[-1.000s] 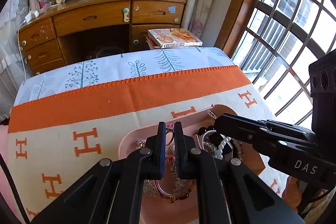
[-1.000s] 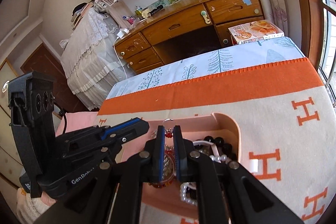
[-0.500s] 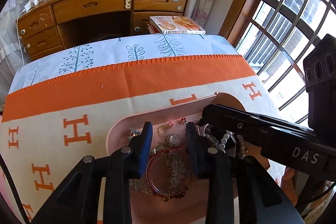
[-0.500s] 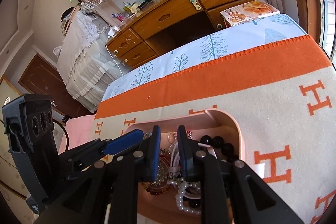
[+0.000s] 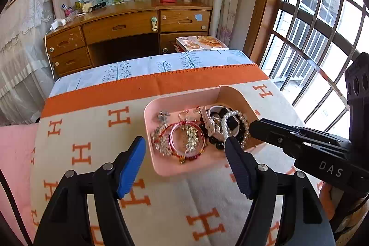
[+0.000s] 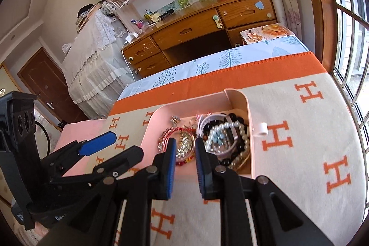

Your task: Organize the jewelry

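Observation:
A pink tray (image 5: 161, 167) (image 6: 152, 128) sits on the orange-and-cream blanket. It holds a pink bangle (image 5: 186, 138) with gold and red chains, a pearl bracelet (image 5: 233, 117) (image 6: 239, 128), black beads and a white watch. My left gripper (image 5: 185, 153) is wide open and empty, pulled back above the tray's near edge. My right gripper (image 6: 185, 149) is partly open and empty, just above the tray's near side; in the left wrist view it (image 5: 272, 130) reaches in from the right.
The blanket (image 5: 92, 126) covers a bed with a blue leaf-print sheet (image 5: 147, 66) behind. A wooden desk (image 5: 129, 27) and a book (image 5: 200, 43) stand beyond. A barred window (image 5: 322, 38) is at the right. A small white tag (image 6: 261, 128) lies beside the tray.
Both grippers have opened and risen back from the tray; the left went from shut to wide open. The jewelry stays in the tray.

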Tool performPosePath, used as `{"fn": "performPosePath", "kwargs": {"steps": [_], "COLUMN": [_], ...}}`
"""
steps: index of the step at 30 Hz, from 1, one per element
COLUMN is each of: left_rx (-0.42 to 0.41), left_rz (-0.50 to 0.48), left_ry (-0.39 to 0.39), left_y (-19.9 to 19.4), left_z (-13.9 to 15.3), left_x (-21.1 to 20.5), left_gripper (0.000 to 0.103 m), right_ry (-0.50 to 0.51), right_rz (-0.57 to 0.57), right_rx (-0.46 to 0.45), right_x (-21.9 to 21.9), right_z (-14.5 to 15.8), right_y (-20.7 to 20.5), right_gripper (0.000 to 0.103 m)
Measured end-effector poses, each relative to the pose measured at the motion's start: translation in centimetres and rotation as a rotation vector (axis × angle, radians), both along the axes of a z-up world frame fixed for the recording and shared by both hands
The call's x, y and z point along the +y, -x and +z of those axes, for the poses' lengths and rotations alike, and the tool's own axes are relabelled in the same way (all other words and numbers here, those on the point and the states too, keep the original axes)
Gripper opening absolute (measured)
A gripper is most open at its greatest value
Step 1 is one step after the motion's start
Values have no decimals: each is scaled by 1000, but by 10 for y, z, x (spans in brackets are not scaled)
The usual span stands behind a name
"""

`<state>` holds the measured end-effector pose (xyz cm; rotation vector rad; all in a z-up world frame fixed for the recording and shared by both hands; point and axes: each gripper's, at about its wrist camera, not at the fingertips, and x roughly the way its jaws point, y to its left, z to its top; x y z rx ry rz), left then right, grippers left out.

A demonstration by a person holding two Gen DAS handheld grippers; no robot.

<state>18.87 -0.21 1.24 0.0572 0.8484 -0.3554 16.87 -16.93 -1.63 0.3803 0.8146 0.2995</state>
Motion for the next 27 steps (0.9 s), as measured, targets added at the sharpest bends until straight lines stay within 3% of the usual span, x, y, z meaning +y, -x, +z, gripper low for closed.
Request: {"fn": "performPosePath", "kwargs": {"steps": [4,8,11,13,15,17,21,27], "left_rx": [-35,-88,-113,-124,-139,-157,-184,-236], "left_rz": [67,142,183,212,236,259,314,353], "left_ry": [16,15,21,20,24,13,-10,-43], "left_y": [48,99,134,156,177,194,215,239], "left_z": [12,20,24,26,29,31,33,35], "left_x": [17,32,40,43,47,49,49,47], "left_gripper": [93,101,102,102,102,102,102,102], "right_ry": [41,73,96,125,140,167,241,282], "right_rz": [-15,-15,-15,-22,-29,-48,-82,-116], "right_rx": [-25,-39,-59,-70,-94,-138,-209,-227], "right_x": [5,16,24,31,36,42,52,57], "right_z": [6,10,16,21,27,34,43,47], "right_y": [46,93,129,151,172,193,224,242], "right_gripper": [16,16,17,26,46,52,61,66]}}
